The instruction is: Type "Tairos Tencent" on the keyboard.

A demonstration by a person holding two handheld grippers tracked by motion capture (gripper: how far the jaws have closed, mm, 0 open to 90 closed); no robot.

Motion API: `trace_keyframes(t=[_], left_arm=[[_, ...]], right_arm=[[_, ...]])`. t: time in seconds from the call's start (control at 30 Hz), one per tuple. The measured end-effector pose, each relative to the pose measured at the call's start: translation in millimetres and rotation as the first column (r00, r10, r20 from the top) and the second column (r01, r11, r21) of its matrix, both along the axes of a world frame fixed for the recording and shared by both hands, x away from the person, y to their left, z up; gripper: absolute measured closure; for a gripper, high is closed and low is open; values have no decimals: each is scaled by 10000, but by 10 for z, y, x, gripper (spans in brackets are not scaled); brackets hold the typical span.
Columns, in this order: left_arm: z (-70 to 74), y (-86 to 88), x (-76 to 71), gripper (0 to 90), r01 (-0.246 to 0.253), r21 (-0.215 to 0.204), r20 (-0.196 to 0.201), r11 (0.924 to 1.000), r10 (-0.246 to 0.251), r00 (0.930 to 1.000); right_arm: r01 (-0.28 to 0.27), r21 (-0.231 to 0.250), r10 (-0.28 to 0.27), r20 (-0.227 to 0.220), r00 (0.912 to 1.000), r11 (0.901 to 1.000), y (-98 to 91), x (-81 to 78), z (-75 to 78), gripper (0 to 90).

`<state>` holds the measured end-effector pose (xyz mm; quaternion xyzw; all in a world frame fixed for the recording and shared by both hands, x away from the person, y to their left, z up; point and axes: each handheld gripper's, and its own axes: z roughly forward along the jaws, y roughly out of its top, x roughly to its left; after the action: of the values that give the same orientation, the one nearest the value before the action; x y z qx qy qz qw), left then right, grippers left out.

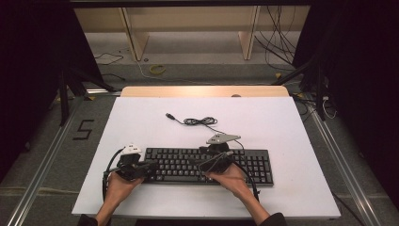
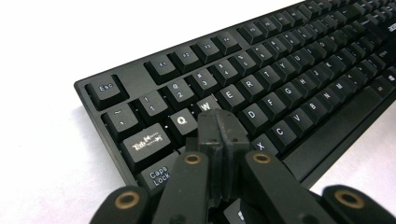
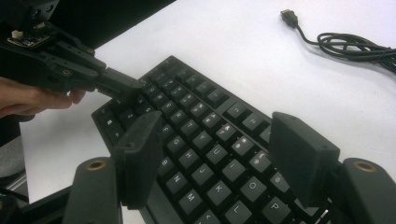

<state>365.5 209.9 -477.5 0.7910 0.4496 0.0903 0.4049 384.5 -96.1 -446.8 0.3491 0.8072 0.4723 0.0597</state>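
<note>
Keyboard (image 2: 280,79), left gripper (image 2: 218,122) closed over it, right gripper (image 3: 219,154) open

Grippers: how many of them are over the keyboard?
2. The left gripper, jaws shut, tips at the keyboard's left end; the right gripper, jaws open, above its middle keys.

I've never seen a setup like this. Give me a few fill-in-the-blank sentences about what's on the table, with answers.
1. The left tongs are ____, tips over the W key of the black plastic keyboard.
2. The right tongs hang over the keyboard with jaws ____.
3. The keyboard's black cable lies coiled on the ____ table, its plug unconnected.

Missing words: shut; open; white
</note>
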Motion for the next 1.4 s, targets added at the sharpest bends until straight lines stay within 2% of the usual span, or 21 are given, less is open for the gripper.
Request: trace_keyframes(t=[0.37,0.47,0.6,0.77,0.87,1.07,1.1,1.13,1.23,1.3,1.4], left_arm=[[-20,-18,13,891,-6,112,-118,9999,7,9999],[-36,-31,16,892,8,279,-222,9996,-2,9998],[-42,-43,8,893,4,319,-174,9995,1,9998],[-26,-45,1,891,-48,226,-225,9997,53,9997],[5,-46,-11,884,-13,154,-78,9999,14,10000],[58,-35,-41,751,-34,-294,111,9996,37,9999],[68,-29,-45,751,-2,-333,151,9994,7,9999],[73,-32,-50,685,-51,-459,182,9989,60,9998],[84,-24,-61,576,-129,-641,318,9979,149,9994],[91,-17,-66,556,-154,-831,333,9964,182,9993],[103,-17,-79,463,-196,-985,384,9949,235,9990]], right_arm=[[21,-50,-21,-30,10000,10000,-1,3,-2,363],[24,-59,-25,-32,10000,10000,0,3,-4,363],[23,-69,-23,-9,10000,10000,-3,4,-3,363],[48,-61,-48,27,10000,10000,-9,3,0,364],[66,-38,-66,15,10000,10000,-10,4,2,365],[80,-43,-80,33,10000,10000,-14,9,2,368],[80,-43,-80,33,10000,10000,-14,9,2,368],[91,-43,-90,58,9999,9999,-15,14,0,371],[90,-73,-89,103,9999,9999,-15,21,-4,379],[91,-81,-90,109,9999,9999,-14,23,-5,382],[102,-96,-101,128,9999,9999,-11,33,-10,409]])
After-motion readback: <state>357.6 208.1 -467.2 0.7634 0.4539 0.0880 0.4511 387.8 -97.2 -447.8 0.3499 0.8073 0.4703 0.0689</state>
